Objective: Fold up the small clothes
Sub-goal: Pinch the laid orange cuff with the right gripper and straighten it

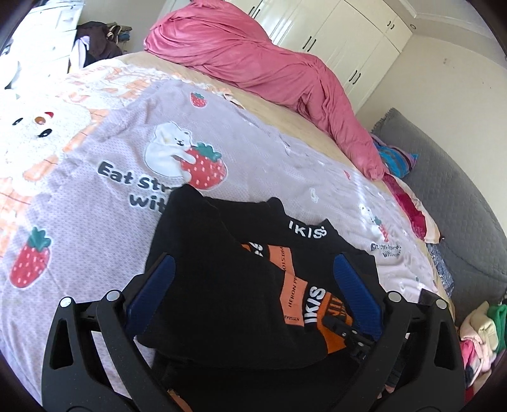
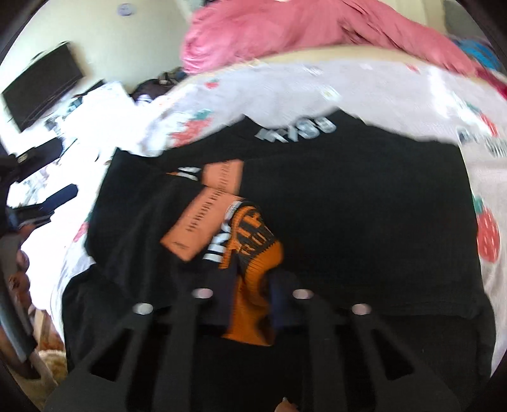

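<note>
A black garment with orange bands and white lettering [image 1: 240,285] lies partly folded on the strawberry-print bedspread [image 1: 95,196]. My left gripper [image 1: 253,275] is open, its blue pads [image 1: 155,291] spread either side of the garment, just above it. In the blurred right wrist view the same garment [image 2: 348,215] fills the middle. My right gripper [image 2: 250,282] is shut on the garment's orange cuff [image 2: 253,304] at its near edge. The left gripper's blue fingers [image 2: 60,196] show at the left edge of that view.
A pink duvet [image 1: 253,60] is heaped along the far side of the bed. A grey sofa [image 1: 459,196] with a pile of clothes [image 1: 481,332] stands to the right. White wardrobes [image 1: 332,28] stand behind. A wall TV [image 2: 41,85] hangs at left.
</note>
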Demonstrator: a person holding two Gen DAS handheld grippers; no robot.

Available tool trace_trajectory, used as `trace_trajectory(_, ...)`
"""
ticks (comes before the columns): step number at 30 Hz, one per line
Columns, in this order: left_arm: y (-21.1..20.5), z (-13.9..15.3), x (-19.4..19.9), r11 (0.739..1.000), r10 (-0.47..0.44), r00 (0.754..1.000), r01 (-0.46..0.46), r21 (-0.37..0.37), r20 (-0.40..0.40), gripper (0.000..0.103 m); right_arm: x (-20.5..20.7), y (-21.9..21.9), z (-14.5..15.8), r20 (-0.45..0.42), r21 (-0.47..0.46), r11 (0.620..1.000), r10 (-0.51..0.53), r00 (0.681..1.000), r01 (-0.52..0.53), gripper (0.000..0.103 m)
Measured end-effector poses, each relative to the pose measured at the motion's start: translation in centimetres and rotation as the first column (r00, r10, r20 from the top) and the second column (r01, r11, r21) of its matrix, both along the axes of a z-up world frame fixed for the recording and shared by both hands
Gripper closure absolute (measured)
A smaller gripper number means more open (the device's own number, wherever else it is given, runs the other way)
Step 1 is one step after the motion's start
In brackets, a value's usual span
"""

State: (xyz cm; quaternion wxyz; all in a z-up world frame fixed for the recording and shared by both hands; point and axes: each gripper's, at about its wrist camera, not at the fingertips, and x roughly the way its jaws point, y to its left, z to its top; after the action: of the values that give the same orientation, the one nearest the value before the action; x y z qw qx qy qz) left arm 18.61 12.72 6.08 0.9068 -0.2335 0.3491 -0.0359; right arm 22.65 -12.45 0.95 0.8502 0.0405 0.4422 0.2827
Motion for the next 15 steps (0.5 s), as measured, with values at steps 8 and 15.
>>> trace_trajectory(8,2.3,0.8,-0.3,0.997,0.075,0.997,-0.075,0.002,0.017,0.009,-1.6,0.6,7.1,0.234,0.015,0.995,0.092,0.968,-0.098,0.091)
trace_trajectory(15,3.3,0.9,-0.5,0.995,0.092,0.996,-0.091,-0.027,0.021,0.009,-0.8,-3.4,10.4,0.356,0.035,0.999,-0.012,0.935,-0.001,0.091)
